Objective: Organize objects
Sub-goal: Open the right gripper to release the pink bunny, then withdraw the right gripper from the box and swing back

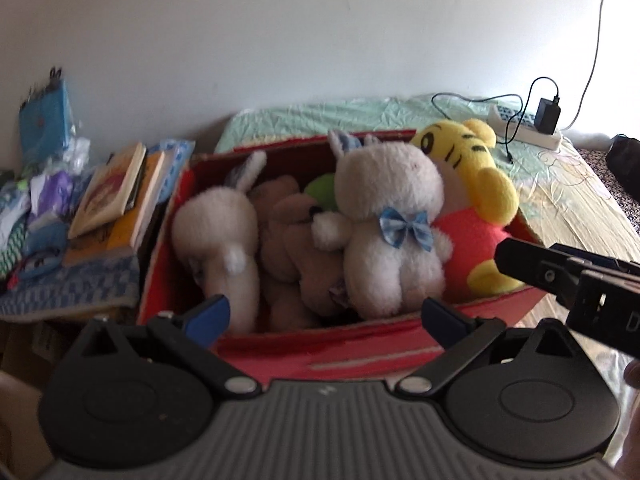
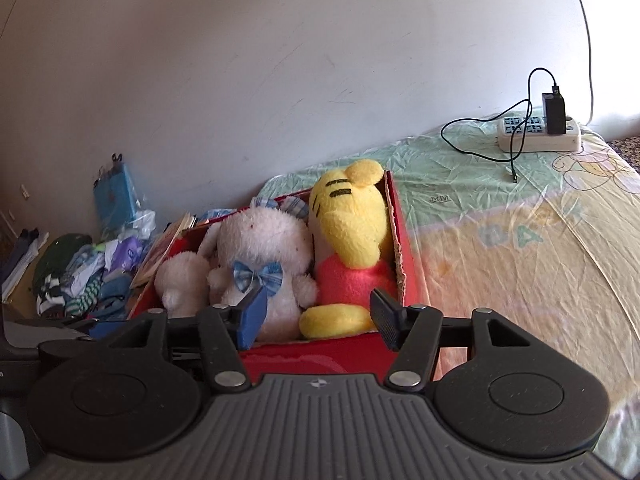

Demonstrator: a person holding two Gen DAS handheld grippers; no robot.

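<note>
A red cardboard box (image 1: 360,350) on the bed holds several plush toys: a white rabbit with a blue bow (image 1: 390,236), a yellow tiger in red (image 1: 468,184), a brown bear (image 1: 296,236) and another white rabbit (image 1: 224,232). My left gripper (image 1: 326,314) is open and empty, just in front of the box's near wall. My right gripper (image 2: 320,318) is open and empty, over the box's near right corner (image 2: 400,264), in front of the bow rabbit (image 2: 260,256) and the tiger (image 2: 352,232). The right gripper's side also shows at the right of the left wrist view (image 1: 568,276).
A pile of books (image 1: 116,192), clothes (image 1: 36,216) and a blue packet (image 1: 44,124) lies left of the box. A power strip with charger and cable (image 2: 540,132) sits on the bed (image 2: 520,240) at the back right. A wall stands behind.
</note>
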